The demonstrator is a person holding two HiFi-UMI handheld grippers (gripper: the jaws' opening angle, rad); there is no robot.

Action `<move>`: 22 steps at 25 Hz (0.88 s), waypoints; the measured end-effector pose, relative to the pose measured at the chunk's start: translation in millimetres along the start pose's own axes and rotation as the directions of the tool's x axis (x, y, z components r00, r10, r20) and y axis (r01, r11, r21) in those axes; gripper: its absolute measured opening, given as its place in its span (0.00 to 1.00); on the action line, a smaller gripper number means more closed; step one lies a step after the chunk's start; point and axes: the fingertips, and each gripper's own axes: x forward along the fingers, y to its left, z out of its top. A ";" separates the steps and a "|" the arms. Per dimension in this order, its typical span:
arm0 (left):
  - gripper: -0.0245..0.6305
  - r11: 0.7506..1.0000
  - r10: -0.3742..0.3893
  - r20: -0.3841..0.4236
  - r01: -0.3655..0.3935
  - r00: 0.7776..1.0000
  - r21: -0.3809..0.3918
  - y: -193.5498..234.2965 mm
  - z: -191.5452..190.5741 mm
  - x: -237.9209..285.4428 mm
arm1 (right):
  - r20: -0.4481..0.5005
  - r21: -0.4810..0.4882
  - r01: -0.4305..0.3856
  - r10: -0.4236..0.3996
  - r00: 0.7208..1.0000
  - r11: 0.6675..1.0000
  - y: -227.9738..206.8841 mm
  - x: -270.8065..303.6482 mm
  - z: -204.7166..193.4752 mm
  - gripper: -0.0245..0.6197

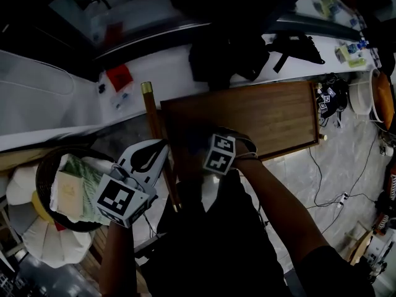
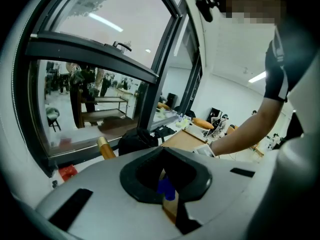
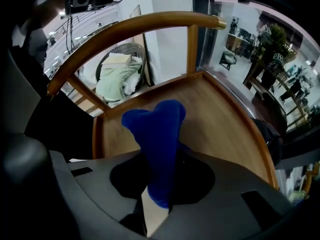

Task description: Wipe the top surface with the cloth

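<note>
Right gripper (image 3: 165, 156) has its jaws clamped on the blue cloth (image 3: 157, 134), a soft, fuzzy fold sticking up over the smooth, grained wooden top (image 3: 215, 114), under the curved rail (image 3: 125, 26). Left gripper (image 2: 162, 154), jaws pressed together, hovers off the top's left edge, near a round wicker basket (image 1: 46, 166).

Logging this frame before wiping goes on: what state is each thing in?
Right gripper: shut on cloth.
Left gripper: shut, beside the top.
cloth: bunched, upright in the jaws.
top: bare wood.
Basket: filled with folded fabric.
</note>
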 end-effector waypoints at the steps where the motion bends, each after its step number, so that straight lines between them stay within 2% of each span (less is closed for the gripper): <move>1: 0.05 1.000 -0.006 -0.003 0.006 1.000 -0.003 -3.3 -2.3 -0.3 | -0.007 0.006 -0.012 0.012 1.000 1.000 8.5 0.1 -5.4 0.18; 9: 0.05 1.000 -0.024 -0.045 0.024 0.999 -0.002 -21.4 -18.2 -8.8 | -0.035 0.021 -0.082 0.083 0.996 0.996 64.7 -4.9 -37.7 0.18; 18: 0.05 0.999 0.017 -0.045 -0.018 0.999 -0.027 -24.1 -19.0 -2.4 | -0.064 0.028 -0.148 0.149 0.987 0.989 86.9 -8.6 -51.1 0.18; 22: 0.05 0.998 0.039 -0.037 -0.040 0.999 -0.046 -21.3 -16.8 4.4 | -0.087 0.012 -0.212 0.212 0.973 0.977 88.9 -6.1 -49.9 0.18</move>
